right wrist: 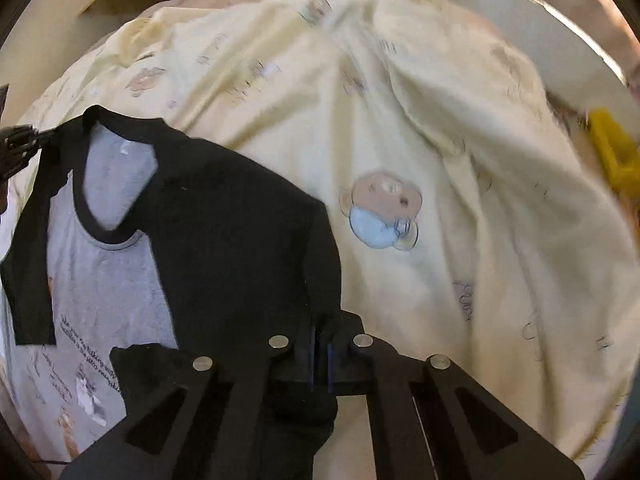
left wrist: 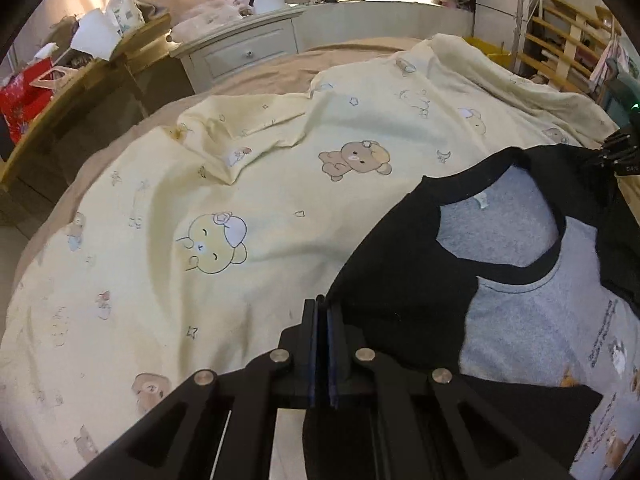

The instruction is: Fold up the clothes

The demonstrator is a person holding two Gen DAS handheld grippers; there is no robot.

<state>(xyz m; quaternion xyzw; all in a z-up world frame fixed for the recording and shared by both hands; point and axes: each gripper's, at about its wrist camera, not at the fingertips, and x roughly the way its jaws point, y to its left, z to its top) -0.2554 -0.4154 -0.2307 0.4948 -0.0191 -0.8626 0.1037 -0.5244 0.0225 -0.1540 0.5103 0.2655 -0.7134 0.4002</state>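
Note:
A grey T-shirt (left wrist: 520, 320) with black sleeves and a black collar is stretched between my two grippers over a cream blanket (left wrist: 240, 200) printed with bears. My left gripper (left wrist: 325, 312) is shut on the edge of one black sleeve (left wrist: 400, 264). In the right wrist view my right gripper (right wrist: 322, 328) is shut on the other black sleeve (right wrist: 240, 220) of the T-shirt (right wrist: 108, 280). Each gripper also shows in the other's view, the right gripper (left wrist: 614, 156) at the far right and the left gripper (right wrist: 44, 136) at the far left, both against the black fabric.
The blanket (right wrist: 440, 120) covers most of a round bed. Beyond it stand a white bedside cabinet (left wrist: 244, 52), a cluttered wooden table (left wrist: 92, 76) with a red bag (left wrist: 24, 100), and a wooden rack (left wrist: 560, 40). A yellow object (right wrist: 612, 152) lies at the bed's right edge.

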